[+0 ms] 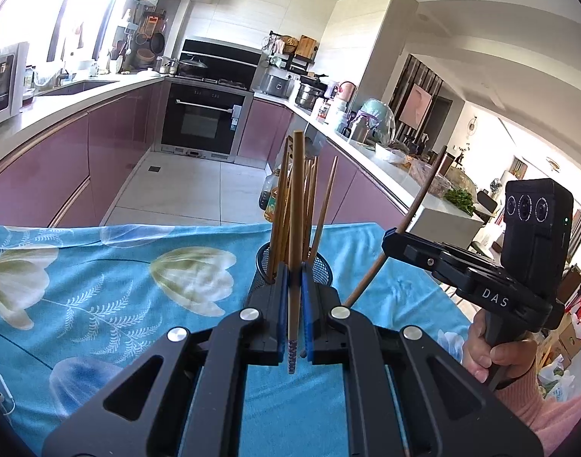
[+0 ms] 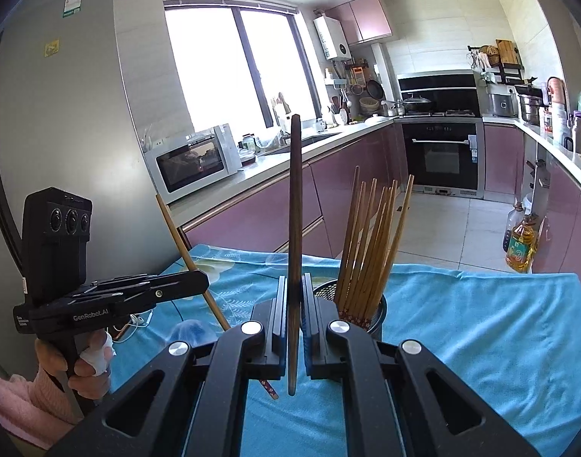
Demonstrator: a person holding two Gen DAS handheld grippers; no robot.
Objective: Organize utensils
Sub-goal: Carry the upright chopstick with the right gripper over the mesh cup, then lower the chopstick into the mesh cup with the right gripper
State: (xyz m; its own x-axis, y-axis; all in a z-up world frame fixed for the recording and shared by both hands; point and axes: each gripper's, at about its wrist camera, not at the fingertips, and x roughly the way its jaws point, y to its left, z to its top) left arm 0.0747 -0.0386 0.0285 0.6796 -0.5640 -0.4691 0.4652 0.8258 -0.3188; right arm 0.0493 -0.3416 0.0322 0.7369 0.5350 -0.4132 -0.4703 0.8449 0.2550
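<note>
Holder: black wire-mesh cup [image 2: 378,304], round and open-topped, standing on the cloth; every place below is given from it.
Chopsticks in holder: bundle of slim tan wooden sticks [image 2: 370,243], fanned outward and leaning at mixed angles; patterned ends low against the mesh.
Left gripper [image 1: 293,266]: blue-padded jaws pinched on one light wooden chopstick [image 1: 297,205], which stands near upright just in front of the holder; its patterned tip hangs below the pads.
Right gripper [image 2: 294,282]: jaws clamped narrow on a darker brown chopstick [image 2: 295,205], upright, just left of the holder in its own view.
Cloth: turquoise fabric with pale flower print [image 1: 111,266], wrinkled, covering the table under the holder.
Edges: far cloth edge lies just beyond the holder; pale tiled floor [image 1: 199,182] and mauve glossy cabinets past it.
Open room: bare cloth on both sides of the holder.
Hands: a hand in a pink sleeve [image 1: 496,358] grips the right tool's handle, right of the holder; both tools tilt slightly downward.
</note>
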